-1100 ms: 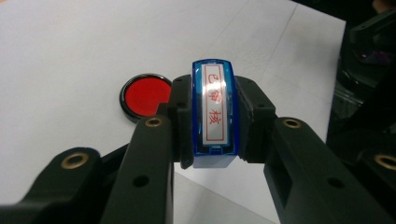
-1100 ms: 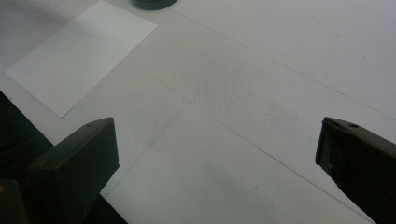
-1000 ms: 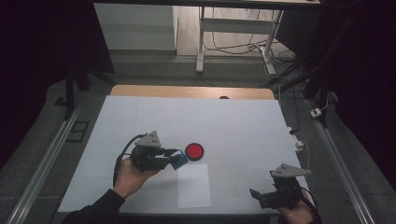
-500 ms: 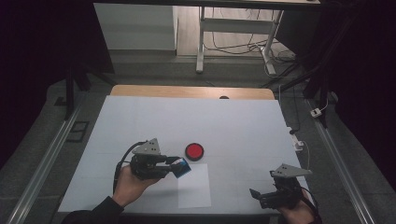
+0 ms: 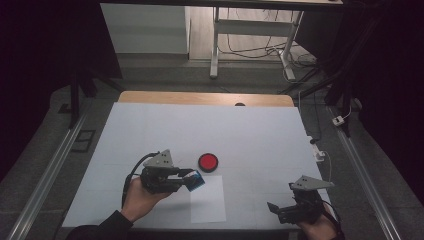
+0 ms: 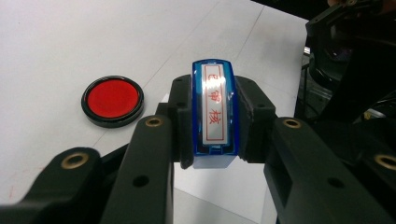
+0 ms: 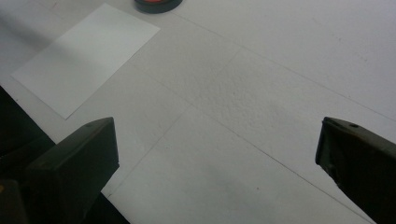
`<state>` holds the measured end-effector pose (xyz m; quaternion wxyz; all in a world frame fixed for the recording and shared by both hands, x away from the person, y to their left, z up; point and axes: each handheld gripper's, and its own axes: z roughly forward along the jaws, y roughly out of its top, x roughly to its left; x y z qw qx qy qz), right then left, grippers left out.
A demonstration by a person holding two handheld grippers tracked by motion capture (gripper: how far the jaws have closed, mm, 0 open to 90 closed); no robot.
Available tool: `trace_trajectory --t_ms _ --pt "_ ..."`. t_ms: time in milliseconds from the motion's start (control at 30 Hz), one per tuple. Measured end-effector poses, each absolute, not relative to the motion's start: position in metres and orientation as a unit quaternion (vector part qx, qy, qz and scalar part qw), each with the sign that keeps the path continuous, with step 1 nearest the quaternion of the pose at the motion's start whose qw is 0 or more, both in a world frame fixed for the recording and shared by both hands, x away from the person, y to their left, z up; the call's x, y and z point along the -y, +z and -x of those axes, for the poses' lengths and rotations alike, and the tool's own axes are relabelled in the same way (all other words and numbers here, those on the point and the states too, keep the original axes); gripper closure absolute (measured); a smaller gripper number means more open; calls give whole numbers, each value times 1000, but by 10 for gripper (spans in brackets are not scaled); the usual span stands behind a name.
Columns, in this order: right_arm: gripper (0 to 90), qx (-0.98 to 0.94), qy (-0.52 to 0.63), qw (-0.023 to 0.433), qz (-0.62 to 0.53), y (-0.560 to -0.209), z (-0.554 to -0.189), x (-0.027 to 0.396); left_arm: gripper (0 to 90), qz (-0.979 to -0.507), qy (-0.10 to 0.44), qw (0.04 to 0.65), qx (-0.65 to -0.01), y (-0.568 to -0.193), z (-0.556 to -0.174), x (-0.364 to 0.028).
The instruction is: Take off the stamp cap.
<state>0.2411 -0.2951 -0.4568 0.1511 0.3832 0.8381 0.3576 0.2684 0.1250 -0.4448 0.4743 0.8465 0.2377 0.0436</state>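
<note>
My left gripper [image 5: 192,179] [image 6: 212,123] is shut on a blue stamp [image 5: 195,179] [image 6: 213,112] with a silver label and red characters. It holds the stamp just above the top left corner of a white sheet of paper [image 5: 207,198] [image 7: 88,56]. A round red ink pad [image 5: 208,162] [image 6: 112,100] in a black case lies on the table just beyond the stamp. My right gripper [image 5: 280,212] [image 7: 217,163] rests near the table's front right edge, jaws wide apart with nothing between them.
The white table top [image 5: 210,130] spreads around the paper, with a wooden strip [image 5: 200,98] along its far edge. Metal rails [image 5: 45,180] run down both sides. Cables and a small white plug [image 5: 339,120] lie off the right side.
My left gripper has carried the stamp back from the ink pad toward the near side, over the paper's corner. The right gripper has stayed still.
</note>
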Motion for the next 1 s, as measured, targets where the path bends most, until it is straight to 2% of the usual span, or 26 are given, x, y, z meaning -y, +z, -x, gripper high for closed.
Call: trace_trajectory --t_ms 533,1000 --pt "0 -839 387 144 -355 -453 -240 285 699 -847 42 476 -235 -445 -273 -126" --pt "0 -850 405 137 -307 -451 -246 260 700 -849 41 466 -245 -445 -279 -127"
